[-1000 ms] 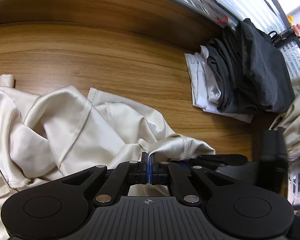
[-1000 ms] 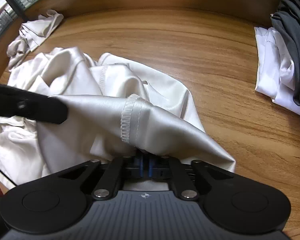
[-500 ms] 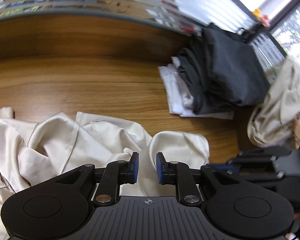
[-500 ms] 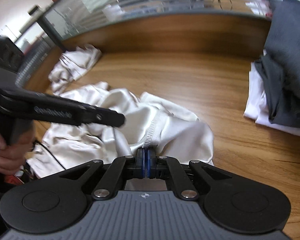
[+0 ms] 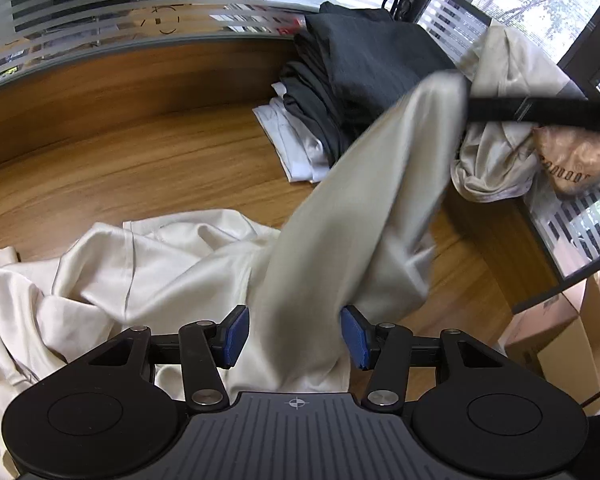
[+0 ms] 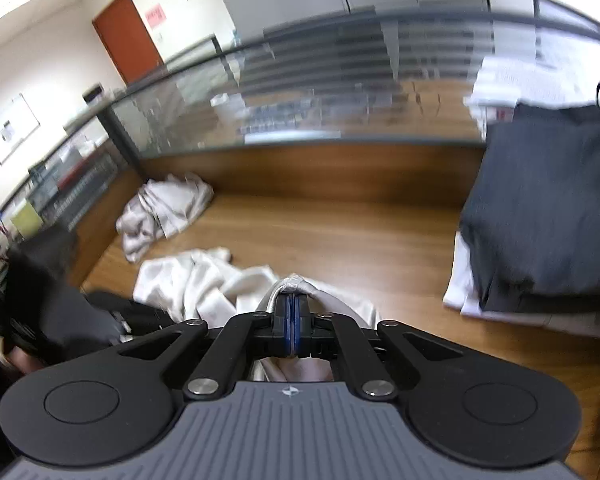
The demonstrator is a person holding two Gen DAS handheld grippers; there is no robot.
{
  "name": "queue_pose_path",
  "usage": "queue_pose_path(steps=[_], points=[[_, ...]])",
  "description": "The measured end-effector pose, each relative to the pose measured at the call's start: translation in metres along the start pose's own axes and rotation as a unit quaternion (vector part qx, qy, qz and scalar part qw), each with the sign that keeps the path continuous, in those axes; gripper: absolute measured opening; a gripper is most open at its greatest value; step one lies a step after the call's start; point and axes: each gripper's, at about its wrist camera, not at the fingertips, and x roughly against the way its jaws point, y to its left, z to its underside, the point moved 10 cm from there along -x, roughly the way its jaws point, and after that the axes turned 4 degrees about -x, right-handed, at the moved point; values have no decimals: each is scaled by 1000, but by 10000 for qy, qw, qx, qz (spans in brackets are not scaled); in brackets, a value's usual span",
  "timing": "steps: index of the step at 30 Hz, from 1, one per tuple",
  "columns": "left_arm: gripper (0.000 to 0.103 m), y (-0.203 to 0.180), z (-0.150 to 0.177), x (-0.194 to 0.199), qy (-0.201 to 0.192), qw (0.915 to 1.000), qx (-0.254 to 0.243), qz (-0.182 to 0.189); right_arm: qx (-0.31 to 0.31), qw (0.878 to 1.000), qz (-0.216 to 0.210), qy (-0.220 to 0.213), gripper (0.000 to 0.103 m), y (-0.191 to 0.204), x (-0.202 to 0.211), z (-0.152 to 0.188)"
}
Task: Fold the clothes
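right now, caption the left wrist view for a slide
Left claw opening around a cream garment lifted by the right claw over a wooden table.

Cream garment (image 5: 352, 216), satin sheen, plain, no print. Bench (image 5: 140, 160) warm brown wood grain, streaked lengthwise. Folded stack (image 5: 364, 76): charcoal-grey pieces on top, white ones beneath. Beige cloth heap (image 5: 500, 160) to its right; a tan, dark-dotted item (image 5: 572, 164) beside that. Left claw (image 5: 296, 334) black, pads (image 5: 236, 330) blue. Right claw (image 6: 290, 328) black, blue pads. Partition glass (image 5: 100, 12) frosted in white horizontal stripes. Door (image 6: 128, 36) rust-orange.
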Motion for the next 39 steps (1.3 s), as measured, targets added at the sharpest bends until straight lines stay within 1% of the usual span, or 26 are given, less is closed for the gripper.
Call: queue_pose_path(steps=[3, 7, 9, 11, 12, 13, 17, 20, 25, 27, 28, 29, 33, 34, 36, 39], points=[[54, -5, 0, 4, -43, 10000, -49, 36, 57, 9997, -46, -241, 1, 7, 23, -17], [54, -10, -2, 12, -122, 9998, -134, -6, 363, 9988, 314, -66, 1, 2, 16, -17], [54, -11, -4, 18, -196, 9997, -172, -39, 389, 9987, 332, 89, 1, 1, 8, -10], [51, -12, -8, 24, -258, 9995, -172, -15, 359, 9987, 277, 247, 1, 2, -5, 0], [49, -13, -9, 26, -285, 9994, -176, -8, 338, 9986, 239, 322, 1, 3, -12, 5], [42, -14, -11, 28, -301, 9994, -189, -8, 324, 9985, 219, 395, 1, 4, -18, 11], [35, -17, -14, 26, -296, 9994, -189, 49, 344, 9975, 105, 612, 2, 10, -45, 28], [34, -18, -15, 22, -273, 9995, -142, 89, 379, 9965, 6, 744, 2, 17, -65, 37], [34, -4, -17, 8, -270, 9994, 129, -156, 492, 9946, -278, 868, 2, 37, -86, 39], [31, 5, -18, 1, -284, 9990, 271, -234, 493, 9940, -368, 899, 2, 43, -92, 37], [20, 10, -18, -2, -279, 9987, 334, -263, 495, 9938, -390, 914, 2, 44, -94, 36], [4, 14, -17, -5, -266, 9985, 391, -277, 489, 9937, -402, 927, 2, 44, -97, 35], [3, 30, -17, -8, -370, 9961, 765, -254, 435, 9934, -354, 1000, 2, 35, -107, 35], [3, 34, -18, -8, -393, 9951, 868, -252, 444, 9931, -315, 1036, 3, 32, -110, 36], [3, 41, -21, -8, -410, 9935, 1033, -239, 465, 9927, -207, 1095, 7, 23, -113, 39], [3, 49, -25, -9, -413, 9917, 1196, -216, 534, 9915, -61, 1182, 7, 13, -114, 46]])
